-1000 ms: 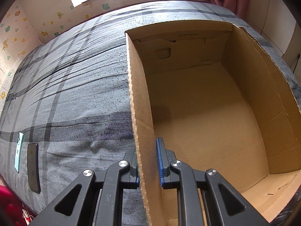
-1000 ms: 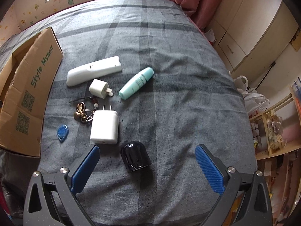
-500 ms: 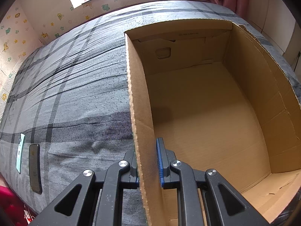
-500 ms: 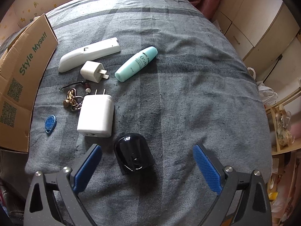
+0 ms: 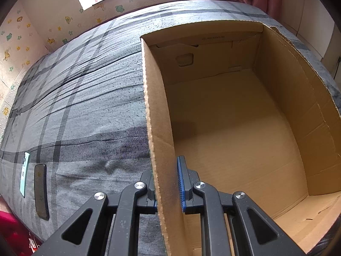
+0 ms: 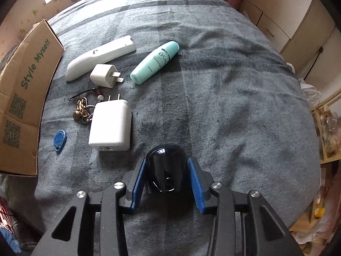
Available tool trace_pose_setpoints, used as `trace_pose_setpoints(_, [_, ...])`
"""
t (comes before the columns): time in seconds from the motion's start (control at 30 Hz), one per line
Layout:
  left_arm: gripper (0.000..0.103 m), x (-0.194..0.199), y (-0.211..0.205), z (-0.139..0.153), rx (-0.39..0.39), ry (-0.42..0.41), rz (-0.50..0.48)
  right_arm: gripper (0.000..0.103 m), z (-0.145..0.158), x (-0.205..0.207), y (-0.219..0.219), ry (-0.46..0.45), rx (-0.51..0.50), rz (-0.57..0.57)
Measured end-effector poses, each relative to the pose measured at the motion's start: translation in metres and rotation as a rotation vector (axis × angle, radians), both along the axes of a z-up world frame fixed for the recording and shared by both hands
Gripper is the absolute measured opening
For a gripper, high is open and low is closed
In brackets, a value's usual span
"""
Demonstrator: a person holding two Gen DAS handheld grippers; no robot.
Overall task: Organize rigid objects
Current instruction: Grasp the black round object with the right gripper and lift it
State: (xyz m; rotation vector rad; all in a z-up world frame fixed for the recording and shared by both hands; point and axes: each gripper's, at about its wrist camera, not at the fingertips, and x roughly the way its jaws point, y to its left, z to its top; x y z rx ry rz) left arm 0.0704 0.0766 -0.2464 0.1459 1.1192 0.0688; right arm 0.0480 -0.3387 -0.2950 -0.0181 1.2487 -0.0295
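Cardboard everywhere on the left wrist view: the left gripper [image 5: 168, 183] is clamped on the near wall of an open corrugated cardboard box [image 5: 158, 128], one blue ribbed pad inside, the other outside. Box floor is bare and matte. Two flat phones [image 5: 40, 192] lie on the grey plaid bedspread [image 5: 85, 106], well to the left of the box; only this view shows them.

Right wrist view has the actual clutter. A glossy black dome-shaped gadget [image 6: 165, 170] sits on the bedspread right between the right gripper [image 6: 167, 177] fingers, jaws closing and the pads at its sides. Beyond it to the left: a chunky white charger [image 6: 110, 125], a small white plug [image 6: 104, 75], a brassy keychain [image 6: 82, 109], a blue oval fob [image 6: 59, 139], a long white remote-like stick [image 6: 100, 56] and a smooth mint-green bottle [image 6: 155, 61]. The box's printed outside shows at the far left
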Motion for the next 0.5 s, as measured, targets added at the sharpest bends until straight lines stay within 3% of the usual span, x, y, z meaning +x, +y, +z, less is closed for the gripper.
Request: trace_pose_setpoints(0.5, [0.015, 0.000, 0.000, -0.001, 0.004, 0.001, -0.002, 0.043, 0.024, -0.004, 0.014, -0.044, -0.027, 0.025])
